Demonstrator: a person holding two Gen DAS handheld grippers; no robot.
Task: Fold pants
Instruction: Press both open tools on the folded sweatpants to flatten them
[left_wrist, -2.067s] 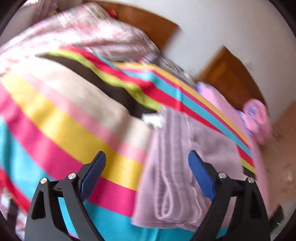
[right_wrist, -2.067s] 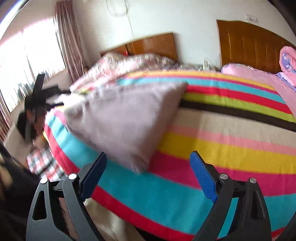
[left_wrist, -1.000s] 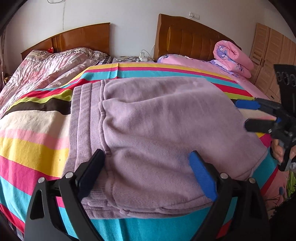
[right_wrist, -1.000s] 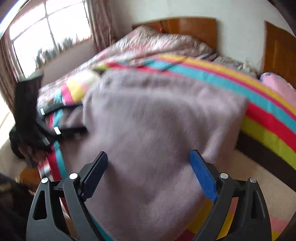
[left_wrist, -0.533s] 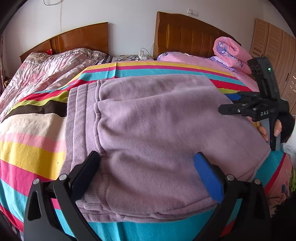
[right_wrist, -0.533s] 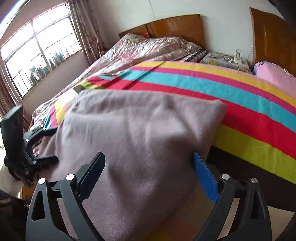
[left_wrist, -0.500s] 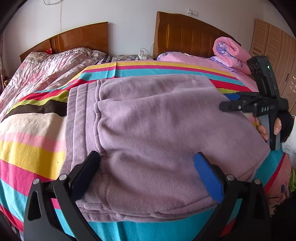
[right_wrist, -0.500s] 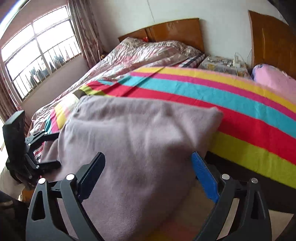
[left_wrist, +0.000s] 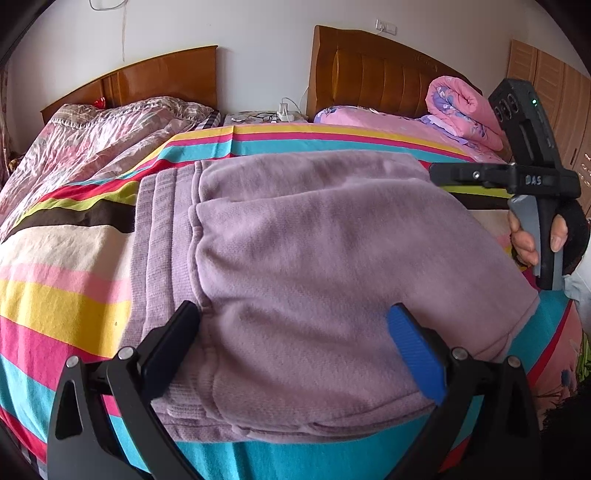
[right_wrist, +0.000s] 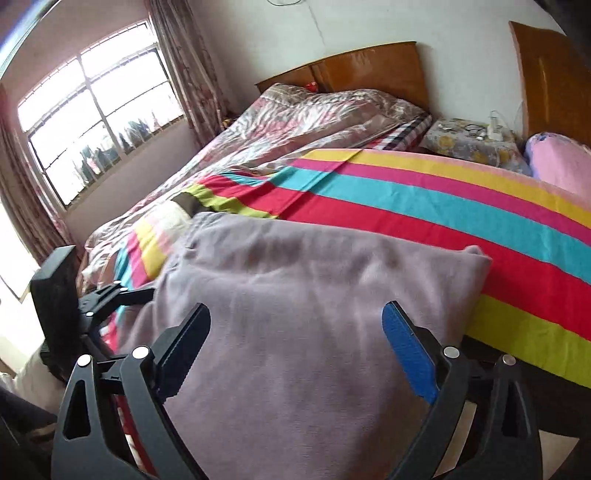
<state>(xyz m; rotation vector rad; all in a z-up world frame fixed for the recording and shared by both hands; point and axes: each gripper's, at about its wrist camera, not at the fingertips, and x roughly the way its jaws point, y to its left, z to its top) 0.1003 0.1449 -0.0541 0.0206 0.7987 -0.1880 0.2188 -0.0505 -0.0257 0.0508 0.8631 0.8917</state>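
Lilac knit pants (left_wrist: 314, 258) lie folded on the striped bedspread (left_wrist: 66, 266), waistband to the left. My left gripper (left_wrist: 295, 343) hovers over their near edge, open wide, with nothing pinched between the black pad and the blue one. In the right wrist view the pants (right_wrist: 314, 295) spread out ahead of my right gripper (right_wrist: 295, 339), which is open just above the cloth. The left wrist view shows that gripper side-on at the pants' far right corner, held in a hand (left_wrist: 524, 240).
A second bed with a crumpled pink quilt (left_wrist: 103, 129) adjoins on the left. A nightstand (left_wrist: 258, 117) with cables stands between the two wooden headboards. A rolled pink blanket (left_wrist: 461, 107) lies at the back right, by wardrobe doors (left_wrist: 554, 96). A window (right_wrist: 92, 122) is on the left wall.
The right gripper has shifted up along the pants' right side and rolled, and its view has swung. The left gripper has kept its place, its fingers spread slightly wider.
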